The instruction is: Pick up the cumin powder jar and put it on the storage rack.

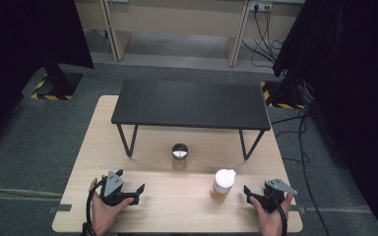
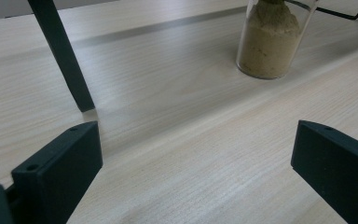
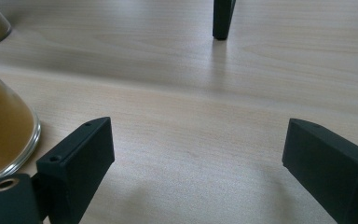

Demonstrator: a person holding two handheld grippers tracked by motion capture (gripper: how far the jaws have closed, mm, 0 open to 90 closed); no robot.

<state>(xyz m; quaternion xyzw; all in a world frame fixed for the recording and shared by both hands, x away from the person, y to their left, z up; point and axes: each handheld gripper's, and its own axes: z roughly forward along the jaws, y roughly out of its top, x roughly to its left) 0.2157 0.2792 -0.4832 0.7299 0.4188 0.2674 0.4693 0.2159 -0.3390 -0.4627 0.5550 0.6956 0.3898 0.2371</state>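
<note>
On the light wooden table (image 1: 147, 206), a glass jar with a black lid (image 1: 179, 152) stands near the middle, in front of a low black bench (image 1: 192, 104). It holds tan powder, as the left gripper view shows (image 2: 270, 44). A white-lidded jar (image 1: 223, 183) of amber contents stands to its right and nearer me. My left gripper (image 1: 131, 180) rests at the front left, open and empty (image 2: 198, 140). At the front right my right gripper (image 1: 254, 191) is open and empty (image 3: 198, 135), with the amber jar (image 3: 2, 133) just left of its left jaw.
The bench's thin black legs (image 1: 128, 140) stand on the table behind the jars; one leg (image 2: 63, 58) is ahead of my left gripper, another (image 3: 223, 17) ahead of my right. Black curtains (image 1: 24, 34) flank the table, and cables (image 1: 302, 123) trail over the grey floor at the right.
</note>
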